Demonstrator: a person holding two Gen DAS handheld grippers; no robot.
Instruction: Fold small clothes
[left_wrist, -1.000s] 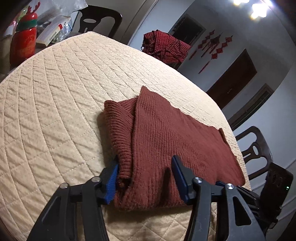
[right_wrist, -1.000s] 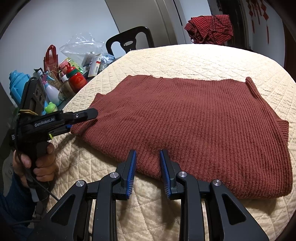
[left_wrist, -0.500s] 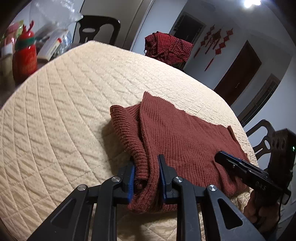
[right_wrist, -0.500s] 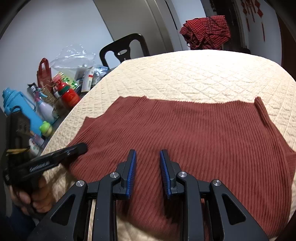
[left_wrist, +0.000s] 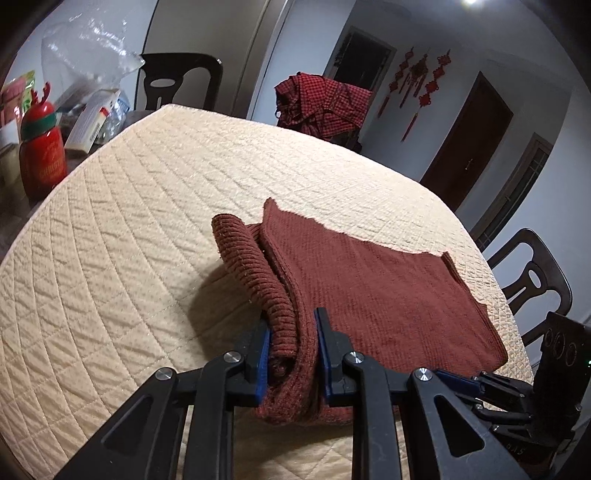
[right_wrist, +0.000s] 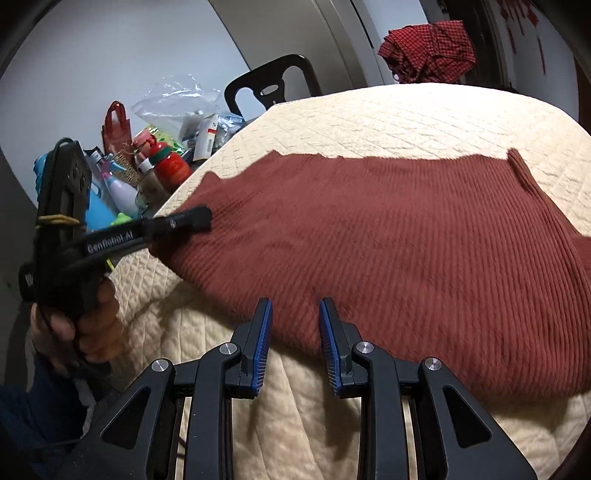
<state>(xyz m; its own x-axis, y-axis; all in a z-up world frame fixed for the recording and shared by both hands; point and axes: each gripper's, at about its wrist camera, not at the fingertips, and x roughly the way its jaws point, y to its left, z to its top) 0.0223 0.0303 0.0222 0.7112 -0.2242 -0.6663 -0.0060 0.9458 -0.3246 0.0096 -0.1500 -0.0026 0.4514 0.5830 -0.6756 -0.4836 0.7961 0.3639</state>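
Observation:
A rust-red knit sweater (left_wrist: 369, 280) lies flat on the quilted beige table cover (left_wrist: 129, 240). My left gripper (left_wrist: 291, 354) is shut on the sweater's bunched near-left edge, which rises off the cover with a ribbed roll curling up beside it. In the right wrist view the sweater (right_wrist: 388, 240) spreads wide, and the left gripper (right_wrist: 201, 219), held by a hand (right_wrist: 85, 325), pinches its left corner. My right gripper (right_wrist: 295, 343) hovers at the sweater's near edge, jaws a little apart, with no cloth pinched between them. It also shows low right in the left wrist view (left_wrist: 465, 384).
A red plaid cloth (left_wrist: 325, 103) is draped over something behind the table. Bottles, a red jar (left_wrist: 42, 147), boxes and a plastic bag crowd the left side. Dark chairs stand at the back (left_wrist: 181, 81) and on the right (left_wrist: 532, 273).
The left gripper closed on the sweater's near-left edge and raised it. The right gripper slid forward over the sweater, then came back to its near edge.

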